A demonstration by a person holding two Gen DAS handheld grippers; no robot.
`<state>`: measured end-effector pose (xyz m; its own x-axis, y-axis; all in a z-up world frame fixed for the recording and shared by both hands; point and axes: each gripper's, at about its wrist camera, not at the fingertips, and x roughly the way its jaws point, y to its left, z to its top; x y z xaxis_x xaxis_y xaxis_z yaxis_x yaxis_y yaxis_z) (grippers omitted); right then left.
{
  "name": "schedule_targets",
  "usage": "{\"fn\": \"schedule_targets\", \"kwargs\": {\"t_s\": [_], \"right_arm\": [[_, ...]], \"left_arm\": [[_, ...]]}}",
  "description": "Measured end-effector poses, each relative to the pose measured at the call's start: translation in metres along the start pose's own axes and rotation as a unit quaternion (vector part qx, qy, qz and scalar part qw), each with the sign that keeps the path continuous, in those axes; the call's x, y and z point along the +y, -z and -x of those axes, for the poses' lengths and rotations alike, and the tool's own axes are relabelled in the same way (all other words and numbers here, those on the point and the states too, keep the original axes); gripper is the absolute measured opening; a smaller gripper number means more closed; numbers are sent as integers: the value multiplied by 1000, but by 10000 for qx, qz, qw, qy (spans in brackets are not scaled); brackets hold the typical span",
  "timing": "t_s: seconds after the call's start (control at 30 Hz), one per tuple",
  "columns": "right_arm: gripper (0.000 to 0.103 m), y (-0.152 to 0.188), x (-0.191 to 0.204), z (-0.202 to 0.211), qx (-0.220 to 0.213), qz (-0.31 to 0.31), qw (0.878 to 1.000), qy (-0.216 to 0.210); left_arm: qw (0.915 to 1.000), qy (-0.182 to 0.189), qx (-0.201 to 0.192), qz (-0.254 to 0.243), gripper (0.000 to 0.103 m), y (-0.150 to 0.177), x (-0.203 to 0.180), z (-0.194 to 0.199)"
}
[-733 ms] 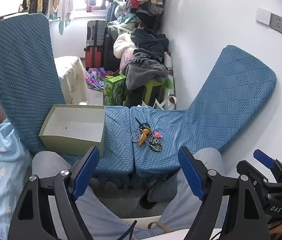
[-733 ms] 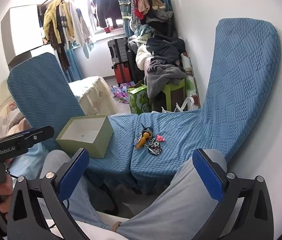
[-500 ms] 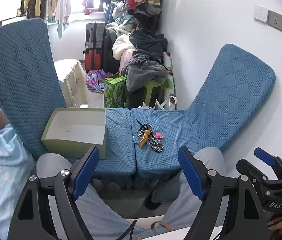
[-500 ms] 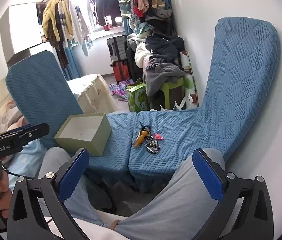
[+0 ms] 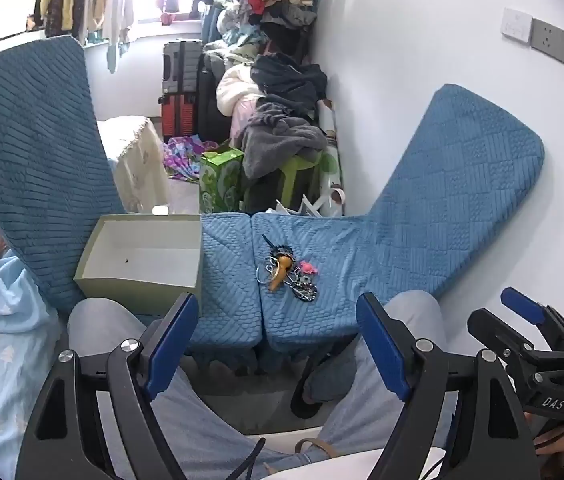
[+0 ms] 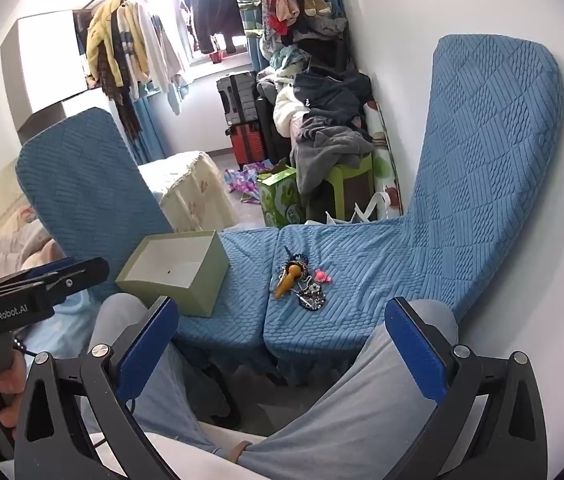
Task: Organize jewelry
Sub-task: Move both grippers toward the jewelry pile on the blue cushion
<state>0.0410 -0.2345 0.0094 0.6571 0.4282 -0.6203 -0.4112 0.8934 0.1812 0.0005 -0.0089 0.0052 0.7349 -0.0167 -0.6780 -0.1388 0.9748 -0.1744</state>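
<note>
Blue quilted cushion [image 5: 322, 312], jewelry pile [image 5: 288, 274], open box [image 5: 142, 256]

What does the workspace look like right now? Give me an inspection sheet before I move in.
Surface: two blue cushioned seats pushed together, seam between them.
Job's things: jewelry pile on the right seat near the seam; open green box on the left seat, almost empty.
Clutter: clothes heap, suitcases, green carton behind.
Grippers: left gripper and right gripper open, holding nothing, short of the seats.
Cables: dark cable near the lap.
Surroundings: white wall, hanging clothes.
</note>
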Motion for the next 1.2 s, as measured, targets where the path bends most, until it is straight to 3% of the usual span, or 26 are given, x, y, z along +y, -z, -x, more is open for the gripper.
{"fn": "schedule_targets", "kwargs": {"t_s": [0.47, 0.77, 1.2], "right_arm": [[103, 7, -4, 0, -20, 19, 10000, 49], [103, 7, -1, -10, -20, -3, 10000, 12], [103, 1, -4, -30, 89, 10, 9999, 60]], "left_arm": [[9997, -161, -133, -93, 81, -1, 1, 1], [9993, -381, 39, -53, 81, 2, 13, -12], [9993, -172, 341, 21, 81, -2, 11, -36]]}}
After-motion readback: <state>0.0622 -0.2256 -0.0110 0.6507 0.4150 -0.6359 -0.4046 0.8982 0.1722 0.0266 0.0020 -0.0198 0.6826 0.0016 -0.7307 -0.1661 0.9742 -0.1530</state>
